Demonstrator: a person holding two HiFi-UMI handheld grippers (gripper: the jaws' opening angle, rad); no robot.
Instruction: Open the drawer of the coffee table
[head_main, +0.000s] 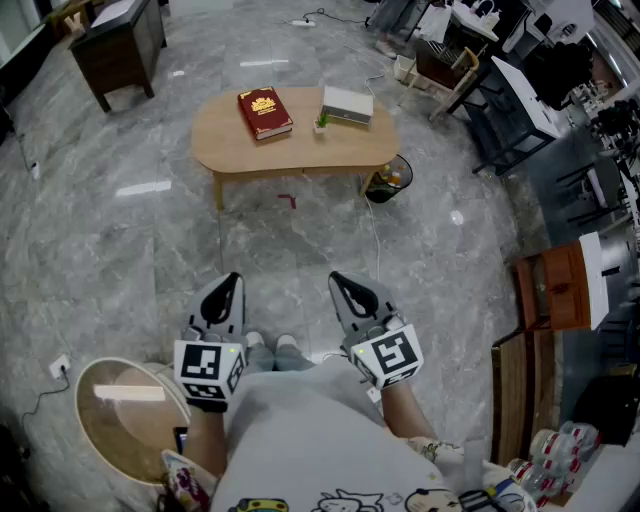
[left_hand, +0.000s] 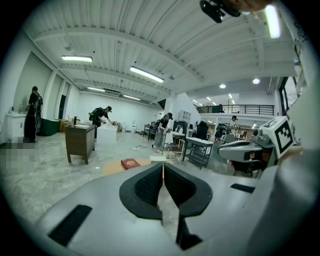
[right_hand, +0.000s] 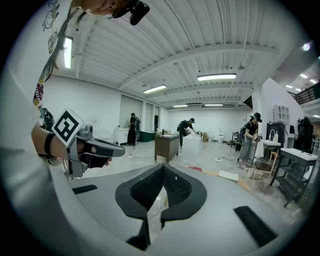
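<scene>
step: approach, drawer not yet reached | left claw (head_main: 230, 282): clenched, empty | right claw (head_main: 337, 280): clenched, empty | counter (head_main: 300, 145): 12 o'clock, well apart across the floor (head_main: 300, 240); drawer front not discernible | next: likely close in, locate the drawer, release one claw to grip

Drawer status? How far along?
Done: nothing visible; the coffee table stands across the floor, away from the person, with no drawer seen open. In hand: nothing; left gripper and right gripper are shut and empty, near the person's waist. Left: approach, grip the drawer, pull it out.
</scene>
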